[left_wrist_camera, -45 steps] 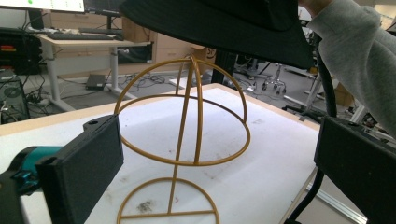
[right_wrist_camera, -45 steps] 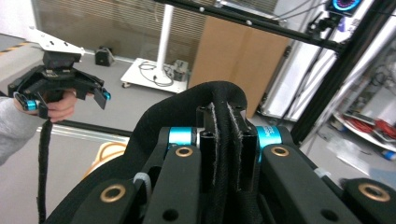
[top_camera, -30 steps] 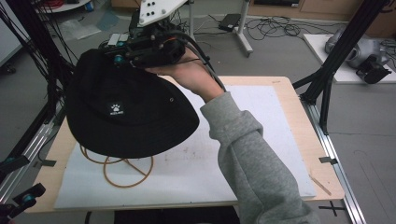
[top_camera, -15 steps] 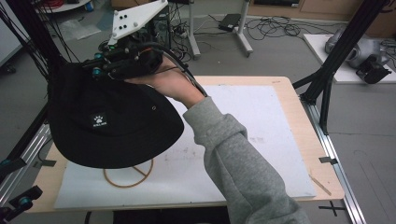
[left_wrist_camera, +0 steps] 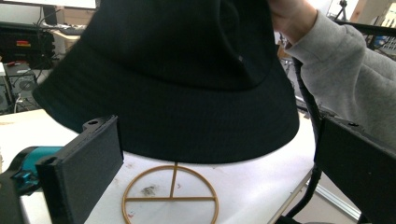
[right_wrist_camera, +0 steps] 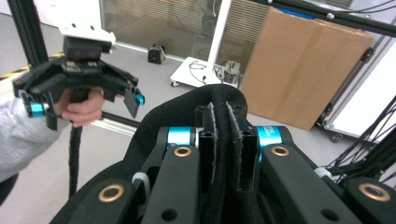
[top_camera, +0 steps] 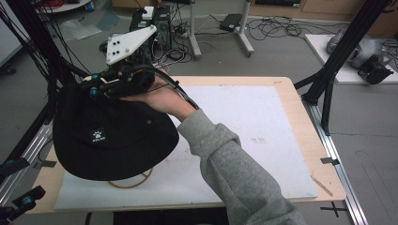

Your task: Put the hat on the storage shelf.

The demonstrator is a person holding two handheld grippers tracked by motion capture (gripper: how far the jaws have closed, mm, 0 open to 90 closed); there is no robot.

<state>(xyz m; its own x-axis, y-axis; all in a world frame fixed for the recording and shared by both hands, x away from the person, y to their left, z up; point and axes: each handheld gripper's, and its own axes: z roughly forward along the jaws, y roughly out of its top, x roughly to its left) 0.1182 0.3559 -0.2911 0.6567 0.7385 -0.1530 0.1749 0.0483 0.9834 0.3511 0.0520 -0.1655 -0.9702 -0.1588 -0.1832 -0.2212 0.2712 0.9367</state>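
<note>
Right gripper (right_wrist_camera: 223, 140) has its jaws clamped tight on the black hat (top_camera: 112, 140), hanging over the bench's 9 o'clock side above a ring stand (left_wrist_camera: 170, 198). Left gripper (left_wrist_camera: 210, 154) jaws wide open, empty.

A cardboard box (right_wrist_camera: 310, 65) stands beyond the table (top_camera: 300, 108), beside perhaps a white stand (right_wrist_camera: 219, 37).

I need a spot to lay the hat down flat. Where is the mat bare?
The white mat is bare right of the sleeve, up to the wooden table edge. The left is crowded: the hat hangs over the wire ring.
</note>
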